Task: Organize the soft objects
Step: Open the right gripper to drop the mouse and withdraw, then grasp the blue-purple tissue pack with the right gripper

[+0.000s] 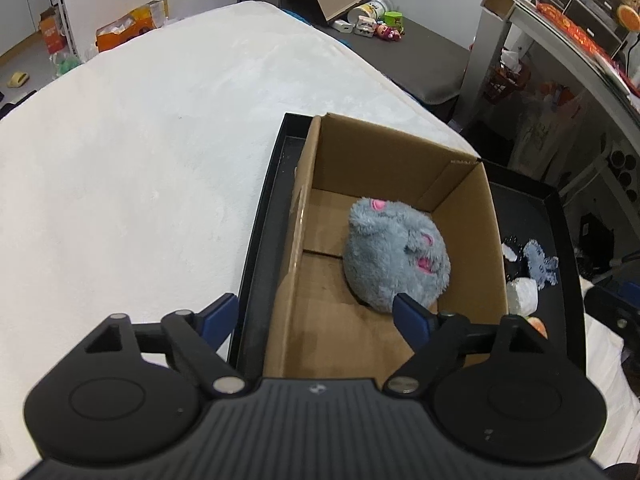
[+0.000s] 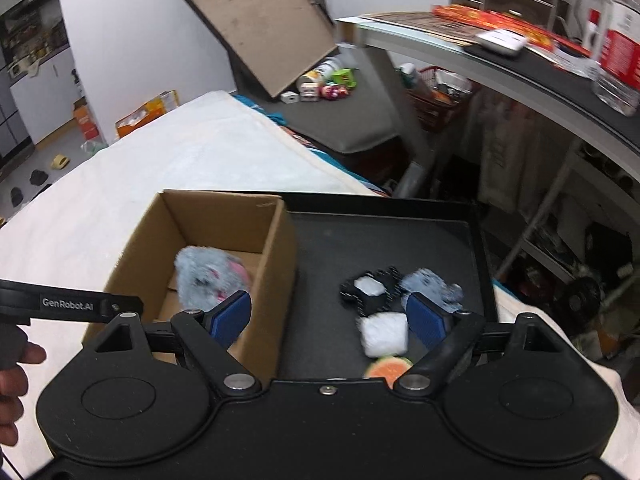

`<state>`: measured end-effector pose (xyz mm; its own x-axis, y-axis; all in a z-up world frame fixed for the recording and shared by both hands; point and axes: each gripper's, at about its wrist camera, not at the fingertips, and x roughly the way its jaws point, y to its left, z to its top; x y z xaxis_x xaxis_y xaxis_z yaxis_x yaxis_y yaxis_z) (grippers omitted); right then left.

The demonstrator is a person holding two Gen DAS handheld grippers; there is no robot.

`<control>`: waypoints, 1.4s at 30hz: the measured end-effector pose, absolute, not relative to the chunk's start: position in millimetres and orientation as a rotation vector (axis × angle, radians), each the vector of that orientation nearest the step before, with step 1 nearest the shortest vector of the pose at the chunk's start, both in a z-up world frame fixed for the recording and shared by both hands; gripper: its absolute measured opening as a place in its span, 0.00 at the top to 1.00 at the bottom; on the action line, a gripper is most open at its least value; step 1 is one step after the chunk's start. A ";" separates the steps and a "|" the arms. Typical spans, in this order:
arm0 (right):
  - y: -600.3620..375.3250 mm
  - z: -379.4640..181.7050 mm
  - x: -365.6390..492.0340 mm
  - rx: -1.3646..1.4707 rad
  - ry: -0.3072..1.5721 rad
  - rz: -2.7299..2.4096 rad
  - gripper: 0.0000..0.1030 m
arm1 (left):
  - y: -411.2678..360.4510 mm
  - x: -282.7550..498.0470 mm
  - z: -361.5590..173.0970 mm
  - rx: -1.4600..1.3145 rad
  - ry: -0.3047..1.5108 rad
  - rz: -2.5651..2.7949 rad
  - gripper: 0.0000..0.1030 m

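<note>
A grey plush toy with pink patches [image 1: 394,254] lies inside a brown cardboard box [image 1: 308,184], seen too in the right wrist view [image 2: 208,274] in the box [image 2: 280,240]. The box stands in a black tray [image 2: 384,240] beside several small soft items: a small grey plush [image 2: 430,284], a black-and-white piece [image 2: 370,288], a white fluffy piece [image 2: 384,334] and an orange-and-green slice [image 2: 388,366]. My left gripper [image 1: 316,320] is open and empty above the box's near end. My right gripper [image 2: 330,320] is open and empty above the tray, near the white piece.
The tray [image 1: 260,216] sits on a bed with a white fuzzy cover [image 1: 140,140]. A grey bench with small toys [image 1: 380,24] and a leaning box lid [image 2: 260,28] stand beyond. A desk with clutter [image 2: 520,52] is at right.
</note>
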<state>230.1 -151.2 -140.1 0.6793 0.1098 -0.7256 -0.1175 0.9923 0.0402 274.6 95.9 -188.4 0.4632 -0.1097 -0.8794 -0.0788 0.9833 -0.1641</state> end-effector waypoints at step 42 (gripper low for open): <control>-251.9 -231.0 170.6 0.194 1.031 0.029 0.15 | 47.4 250.8 -193.5 0.026 1.151 -0.017 0.03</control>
